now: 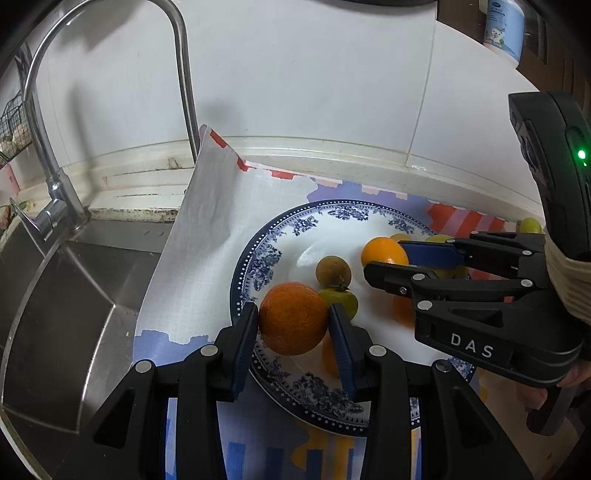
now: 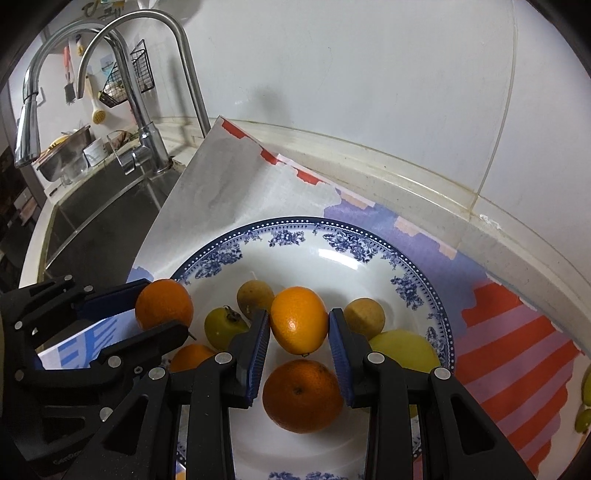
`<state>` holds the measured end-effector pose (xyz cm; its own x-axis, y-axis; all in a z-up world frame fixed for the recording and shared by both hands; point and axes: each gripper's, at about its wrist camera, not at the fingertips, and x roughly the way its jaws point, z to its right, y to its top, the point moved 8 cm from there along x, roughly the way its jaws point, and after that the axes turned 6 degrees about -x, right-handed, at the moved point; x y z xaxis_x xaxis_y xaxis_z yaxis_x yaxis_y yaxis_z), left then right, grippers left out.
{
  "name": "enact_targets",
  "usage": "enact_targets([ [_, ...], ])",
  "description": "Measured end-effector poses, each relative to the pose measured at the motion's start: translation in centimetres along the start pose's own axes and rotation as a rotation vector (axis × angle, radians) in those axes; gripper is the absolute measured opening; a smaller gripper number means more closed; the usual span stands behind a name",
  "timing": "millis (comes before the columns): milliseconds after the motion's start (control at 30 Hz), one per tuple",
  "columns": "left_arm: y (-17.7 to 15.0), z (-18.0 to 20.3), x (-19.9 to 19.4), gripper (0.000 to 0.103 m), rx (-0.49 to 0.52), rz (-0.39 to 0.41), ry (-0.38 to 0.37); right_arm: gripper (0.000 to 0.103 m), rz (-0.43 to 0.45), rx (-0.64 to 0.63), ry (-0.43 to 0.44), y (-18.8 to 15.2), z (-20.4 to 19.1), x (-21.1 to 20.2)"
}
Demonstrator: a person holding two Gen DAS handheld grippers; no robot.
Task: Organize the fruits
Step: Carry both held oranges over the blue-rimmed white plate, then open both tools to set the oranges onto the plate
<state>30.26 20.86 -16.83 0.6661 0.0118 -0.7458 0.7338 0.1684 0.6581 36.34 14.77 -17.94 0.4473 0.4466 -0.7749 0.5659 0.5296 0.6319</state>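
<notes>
A blue-and-white plate (image 1: 258,254) (image 2: 417,291) lies on a patterned mat. My left gripper (image 1: 293,314) (image 2: 164,306) is shut on an orange (image 1: 291,319) (image 2: 162,306) over the plate's left rim. My right gripper (image 2: 299,321) (image 1: 384,258) is shut on a second orange (image 2: 299,319) (image 1: 382,251) above the plate's middle. In the plate lie a third orange (image 2: 303,397), a green fruit with a dry calyx (image 2: 221,328) (image 1: 351,302), two brownish round fruits (image 2: 255,295) (image 2: 365,317) and a yellow fruit (image 2: 406,350). A fourth orange fruit (image 2: 190,356) is half hidden under the left gripper.
A steel sink (image 1: 74,295) with tall faucets (image 1: 181,74) lies left of the mat (image 2: 517,350), whose far-left corner curls up. White tiled wall runs close behind. Small green fruits (image 2: 583,417) (image 1: 530,224) sit on the mat to the right. A bottle (image 1: 504,29) stands top right.
</notes>
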Motion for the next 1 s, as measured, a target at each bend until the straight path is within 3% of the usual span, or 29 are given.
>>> enact_targets([
  [200,0.0,0.0,0.0,0.039,-0.020,-0.007,-0.011,0.042,0.010,0.009,0.007,0.0,0.0,-0.4],
  [400,1.0,0.6,-1.9,0.039,-0.024,0.046,-0.018,0.042,0.044,0.026,-0.022,-0.2,0.4,-2.4],
  [1000,2.0,7.3,-8.9,0.048,0.048,0.167,-0.111,0.042,0.186,0.142,-0.165,-2.7,4.3,-13.6],
])
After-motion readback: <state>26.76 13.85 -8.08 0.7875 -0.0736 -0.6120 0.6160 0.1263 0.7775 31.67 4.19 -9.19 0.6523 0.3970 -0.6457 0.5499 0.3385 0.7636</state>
